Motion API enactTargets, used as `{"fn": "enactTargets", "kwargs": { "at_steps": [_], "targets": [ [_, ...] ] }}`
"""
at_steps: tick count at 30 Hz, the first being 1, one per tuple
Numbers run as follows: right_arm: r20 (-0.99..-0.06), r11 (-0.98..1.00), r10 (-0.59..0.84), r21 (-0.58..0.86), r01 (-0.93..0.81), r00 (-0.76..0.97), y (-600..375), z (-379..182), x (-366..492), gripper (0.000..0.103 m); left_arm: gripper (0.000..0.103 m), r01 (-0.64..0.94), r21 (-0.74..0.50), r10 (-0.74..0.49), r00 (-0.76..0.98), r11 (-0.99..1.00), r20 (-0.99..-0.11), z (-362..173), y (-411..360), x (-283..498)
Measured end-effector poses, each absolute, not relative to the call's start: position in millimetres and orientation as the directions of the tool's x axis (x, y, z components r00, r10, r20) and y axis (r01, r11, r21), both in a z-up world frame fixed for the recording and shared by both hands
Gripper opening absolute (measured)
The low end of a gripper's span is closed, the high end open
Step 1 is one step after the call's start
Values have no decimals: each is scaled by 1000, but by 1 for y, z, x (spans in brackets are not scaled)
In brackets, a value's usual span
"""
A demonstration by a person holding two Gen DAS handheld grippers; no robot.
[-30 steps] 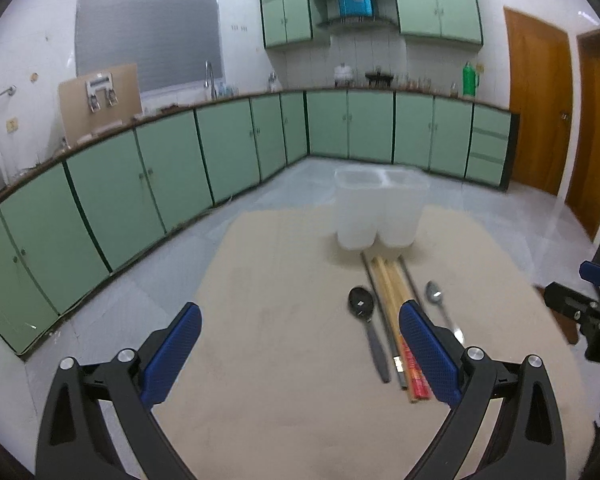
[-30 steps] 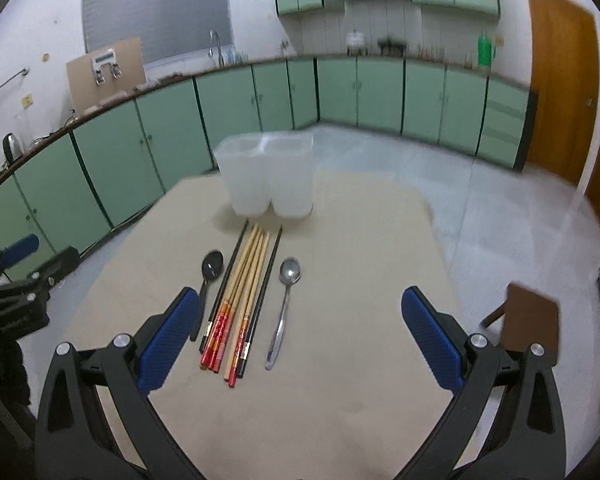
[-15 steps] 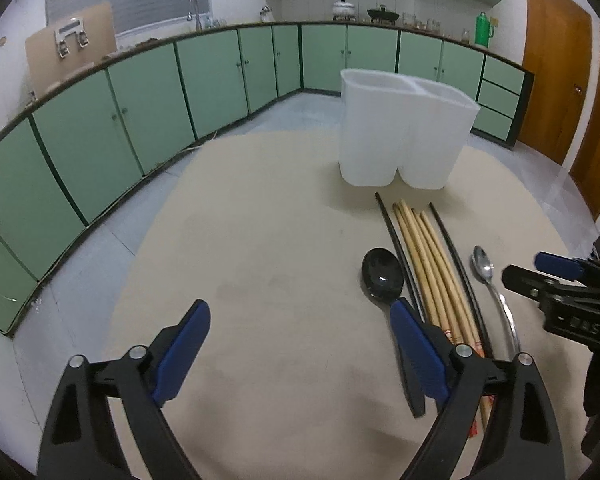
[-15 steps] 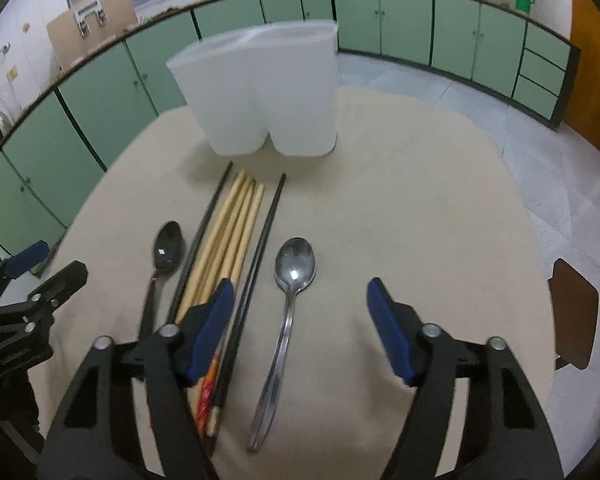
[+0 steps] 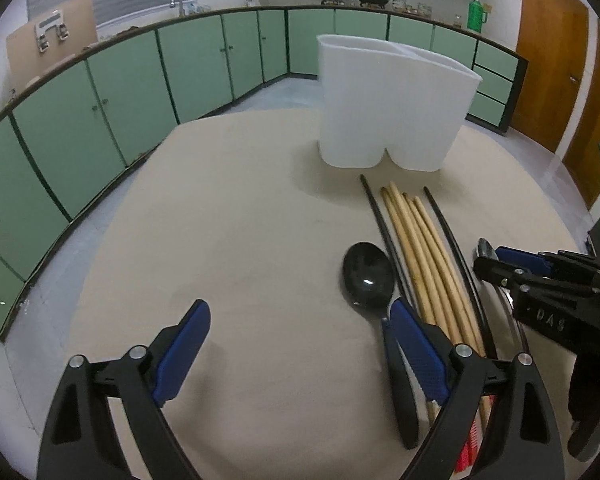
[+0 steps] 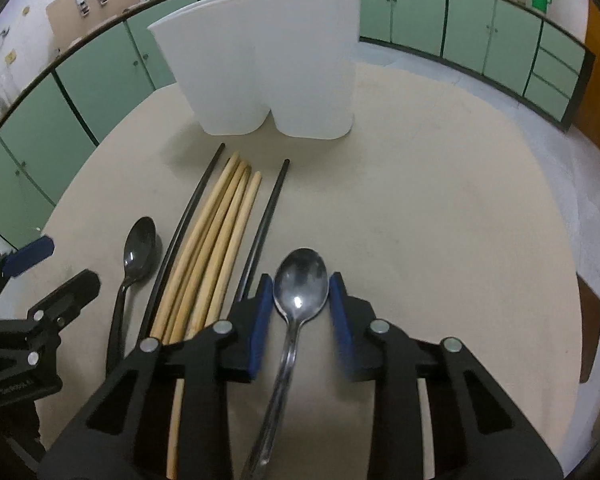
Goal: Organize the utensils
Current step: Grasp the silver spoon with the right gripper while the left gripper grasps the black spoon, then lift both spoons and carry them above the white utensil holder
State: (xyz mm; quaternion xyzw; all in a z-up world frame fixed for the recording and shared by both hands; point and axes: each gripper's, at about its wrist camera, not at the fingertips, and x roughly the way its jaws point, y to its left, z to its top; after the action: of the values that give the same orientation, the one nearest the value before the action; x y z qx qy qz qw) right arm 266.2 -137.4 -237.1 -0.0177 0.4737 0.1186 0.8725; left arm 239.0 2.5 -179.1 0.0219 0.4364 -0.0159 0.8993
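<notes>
The right gripper point(image 6: 300, 316) straddled the steel spoon point(image 6: 300, 284) on the counter point(image 6: 440, 220), jaws narrowed but apart. The left gripper point(image 5: 300, 348) was released, left of the black spoon point(image 5: 367, 280).

Silver spoon point(image 6: 300, 280) flat on surface, bowl up, between right claw point(image 6: 300, 312) pads, handle running back under claw. Left of it: black chopstick pair point(image 6: 266, 216) flanking four wooden chopsticks point(image 6: 220, 232), then black spoon point(image 6: 140, 246). White two-compartment holder point(image 6: 268, 60) upright ahead.
</notes>
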Motion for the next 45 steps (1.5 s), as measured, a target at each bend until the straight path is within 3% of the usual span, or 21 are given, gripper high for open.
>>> {"fn": "enactTargets", "kwargs": {
  "at_steps": [20,22,25,29,35,45],
  "targets": [
    [-826,965,225,117,-233,517,-140,-234,271,29,90,64,25,-15,559,998,-829,-204,-14,284],
    [-826,964,230,122,-235,515,-141,-234,271,29,86,73,10,-32,561,997,-827,-203,-12,286],
    [-825,962,240,132,-239,511,-143,-234,271,28,72,90,-4,-54,573,996,-818,-200,-11,285],
    [-825,962,242,134,-239,511,-144,-233,271,28,36,112,-42,-100,585,993,-805,-195,-9,285],
    [-792,964,238,123,-235,562,-146,-222,261,28,36,139,-104,-168,616,985,-770,-187,-4,275],
    [-623,958,279,131,-254,730,-158,-162,241,27,36,157,-65,-167,833,986,-527,-128,-1,246]
  ]
}}
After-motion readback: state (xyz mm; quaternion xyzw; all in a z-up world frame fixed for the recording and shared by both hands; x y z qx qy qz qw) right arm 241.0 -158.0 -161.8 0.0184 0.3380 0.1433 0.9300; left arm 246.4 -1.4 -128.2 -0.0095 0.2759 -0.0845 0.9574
